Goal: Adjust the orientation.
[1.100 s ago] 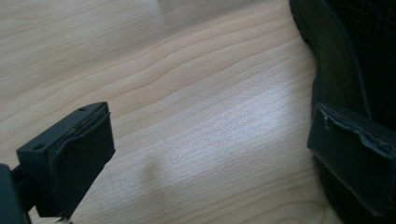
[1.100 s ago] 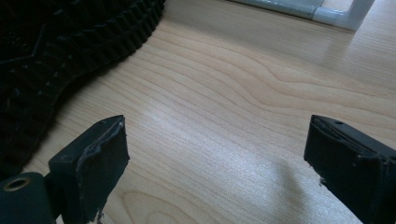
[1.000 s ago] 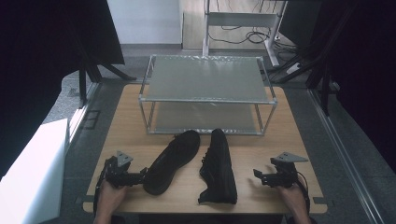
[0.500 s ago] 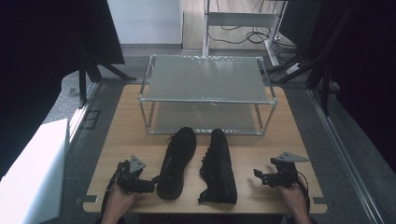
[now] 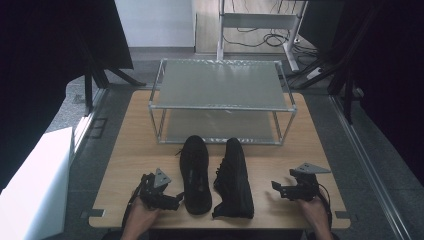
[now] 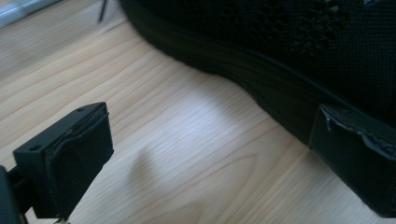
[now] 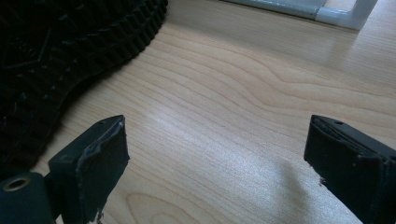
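Note:
Two black shoes lie side by side on the wooden table (image 5: 130,150), toes toward the rack. The left shoe (image 5: 194,172) stands upright; its knit side and sole (image 6: 299,60) loom close in the left gripper view. The right shoe (image 5: 234,177) lies tipped on its side, its ridged sole (image 7: 60,51) facing my right gripper. My left gripper (image 5: 175,197) is open at the left shoe's heel side, and its right pad (image 6: 359,158) touches the sole. My right gripper (image 5: 276,189) is open over bare wood, a short way right of the right shoe.
A two-tier metal rack (image 5: 220,85) with frosted shelves stands behind the shoes, and its frame foot (image 7: 345,11) appears in the right gripper view. A white box (image 5: 32,185) sits on the floor left of the table. Dark curtains hang on both sides.
The left shoe has swung from slanting to straight beside the right shoe. My left gripper moved right and nearer the front edge with it. The right gripper stayed put.

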